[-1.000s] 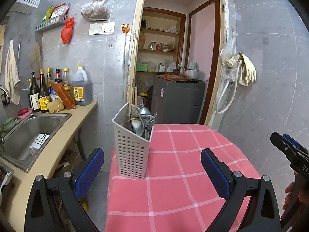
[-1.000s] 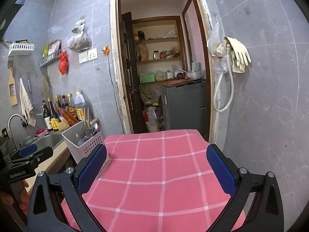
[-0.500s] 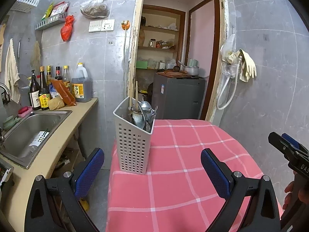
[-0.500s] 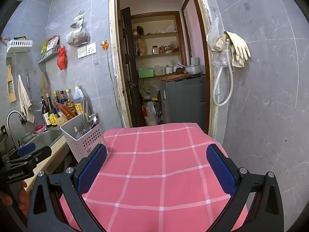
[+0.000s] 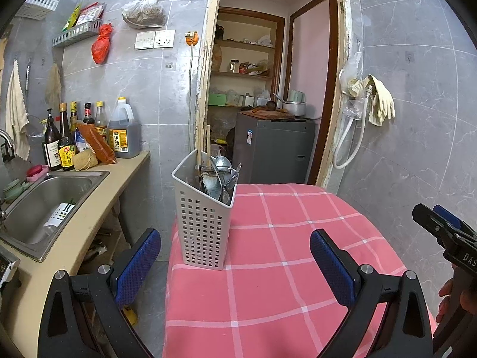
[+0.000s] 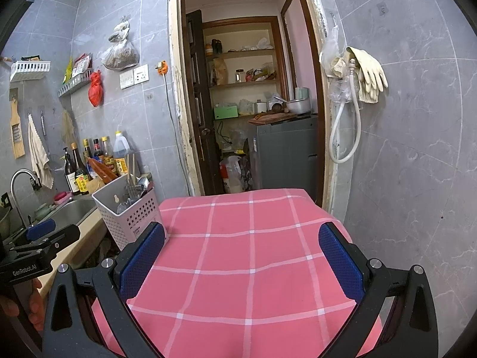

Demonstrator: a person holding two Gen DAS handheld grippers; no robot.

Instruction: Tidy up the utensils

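Hovering above the pink checked surface [image 5: 298, 253], the left claw [image 5: 235, 256] has its blue pads spread wide apart with nothing between them, and the right claw [image 6: 241, 253] hangs in the same way, wide apart and holding nothing. The task's things all sit together: a white perforated caddy [image 5: 205, 217] stands upright at the surface's left edge, at about eleven o'clock from the left claw and at about ten o'clock in the right wrist view [image 6: 131, 211]. Inside it the utensils [image 5: 222, 176] are bunched toward one corner: metal spoons or ladles, a fork, and a pair of chopsticks [image 5: 202, 143] poking up tallest. No loose utensil shows anywhere on the cloth.

This arrangement fits two stages equally well: either the pieces are gathered in the caddy and due to be taken out and sorted, or they are already put away there and the job is near its close (one moment cannot decide it). Whether the caddy has inner dividers is hidden by the metal heap.

Any further handling would call for care at the caddy: it stands close to the surface's edge, it is tall and light, and the handles are tangled, so a pull on one piece may tip the whole thing.
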